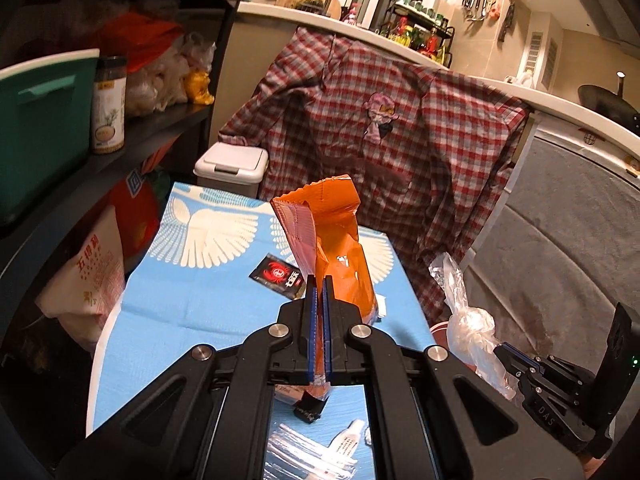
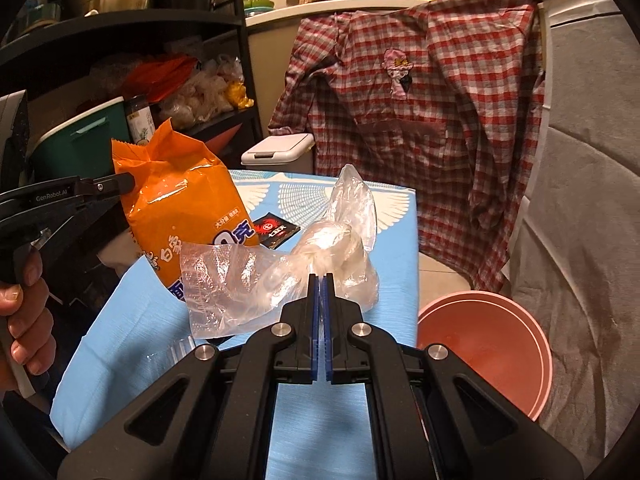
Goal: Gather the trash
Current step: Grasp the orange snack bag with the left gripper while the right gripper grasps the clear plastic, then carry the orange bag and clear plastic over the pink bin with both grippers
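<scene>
My left gripper (image 1: 319, 280) is shut on an orange snack bag (image 1: 340, 248) and holds it upright above the blue-covered table (image 1: 192, 292). The bag (image 2: 188, 208) and left gripper (image 2: 128, 182) also show at the left of the right wrist view. My right gripper (image 2: 321, 278) is shut on a knotted clear plastic bag (image 2: 320, 252), held above the table's right side; the plastic bag (image 1: 468, 320) and right gripper (image 1: 500, 350) also appear at the right of the left wrist view. A small black sachet (image 1: 280, 276) lies on the cloth (image 2: 278, 230). A pink bin (image 2: 484, 344) stands right of the table.
A white lidded trash can (image 1: 232, 168) stands behind the table. A plaid shirt (image 1: 380, 128) hangs over the counter. Dark shelves (image 1: 120, 140) with a green box, jar and bags stand left. Clear wrappers (image 1: 316, 448) lie on the near cloth. A grey cover (image 2: 580, 220) is at right.
</scene>
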Action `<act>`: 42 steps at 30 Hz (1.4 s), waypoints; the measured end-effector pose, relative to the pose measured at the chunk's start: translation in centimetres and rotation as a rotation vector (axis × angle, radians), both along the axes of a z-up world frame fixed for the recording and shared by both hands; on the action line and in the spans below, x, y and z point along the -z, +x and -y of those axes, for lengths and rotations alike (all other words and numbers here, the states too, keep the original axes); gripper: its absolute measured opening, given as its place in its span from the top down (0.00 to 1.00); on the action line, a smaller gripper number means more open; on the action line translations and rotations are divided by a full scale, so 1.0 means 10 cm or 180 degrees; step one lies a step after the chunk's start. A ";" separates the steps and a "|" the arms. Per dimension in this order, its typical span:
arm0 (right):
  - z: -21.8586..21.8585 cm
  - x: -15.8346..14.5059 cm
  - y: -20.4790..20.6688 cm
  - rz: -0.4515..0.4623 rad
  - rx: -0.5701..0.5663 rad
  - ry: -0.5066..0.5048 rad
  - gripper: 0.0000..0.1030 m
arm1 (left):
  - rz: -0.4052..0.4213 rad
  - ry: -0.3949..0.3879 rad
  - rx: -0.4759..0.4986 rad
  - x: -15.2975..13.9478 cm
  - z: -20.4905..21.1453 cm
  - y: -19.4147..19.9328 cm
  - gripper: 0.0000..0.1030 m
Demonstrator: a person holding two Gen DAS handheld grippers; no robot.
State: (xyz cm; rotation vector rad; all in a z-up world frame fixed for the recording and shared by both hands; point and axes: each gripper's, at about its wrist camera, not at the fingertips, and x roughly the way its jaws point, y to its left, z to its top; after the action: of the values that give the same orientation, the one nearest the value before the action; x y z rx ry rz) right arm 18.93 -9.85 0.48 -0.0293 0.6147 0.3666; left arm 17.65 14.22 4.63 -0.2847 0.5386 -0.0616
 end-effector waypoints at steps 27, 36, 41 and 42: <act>0.54 -0.08 -0.10 0.0043 0.0299 0.0032 0.98 | 0.0249 0.0019 0.0249 -0.22 0.56 -0.05 0.98; 0.74 -0.06 -0.09 0.0006 0.0414 0.0031 0.98 | 0.0238 0.0031 0.0384 -0.20 0.86 0.03 0.98; 0.85 -0.06 -0.07 -0.0012 0.0468 0.0034 0.98 | 0.0220 0.0048 0.0454 -0.18 1.04 0.08 0.98; 0.87 -0.05 -0.06 -0.0020 0.0484 0.0036 0.98 | 0.0218 0.0053 0.0469 -0.17 1.07 0.09 0.98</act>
State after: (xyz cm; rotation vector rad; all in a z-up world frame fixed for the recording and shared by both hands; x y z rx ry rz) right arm 18.33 -18.59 1.02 0.0294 0.6168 0.2231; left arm 18.51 3.50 6.32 -0.2255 0.4912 -0.2088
